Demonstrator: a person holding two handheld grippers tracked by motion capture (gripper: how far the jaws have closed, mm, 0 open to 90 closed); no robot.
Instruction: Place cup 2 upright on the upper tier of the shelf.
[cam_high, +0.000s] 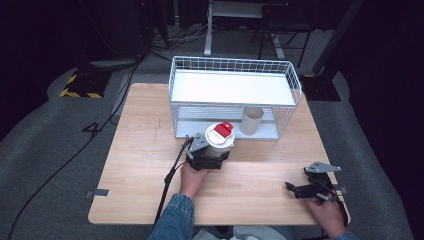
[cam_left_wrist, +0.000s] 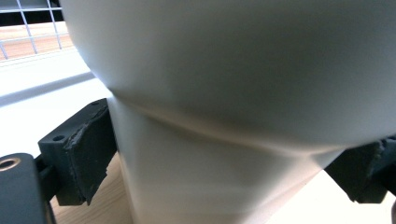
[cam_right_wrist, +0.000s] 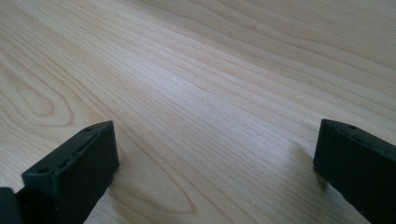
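A white container (cam_high: 220, 145) with a white lid and a red flap on top stands on the wooden table (cam_high: 150, 150), just in front of the wire rack. My left gripper (cam_high: 212, 156) is shut on its lower body. In the left gripper view the container's pale wall (cam_left_wrist: 233, 116) sits between the two black pads (cam_left_wrist: 91, 151), which press on both its sides. My right gripper (cam_high: 295, 190) rests low over the table near the front right corner, open. Between its jaws in the right gripper view (cam_right_wrist: 215, 163) lies bare wood.
A white wire rack (cam_high: 235, 95) with two white shelves stands at the back middle of the table. A beige cup (cam_high: 252, 121) sits on its lower shelf, right of the container. Cables trail over the grey floor to the left.
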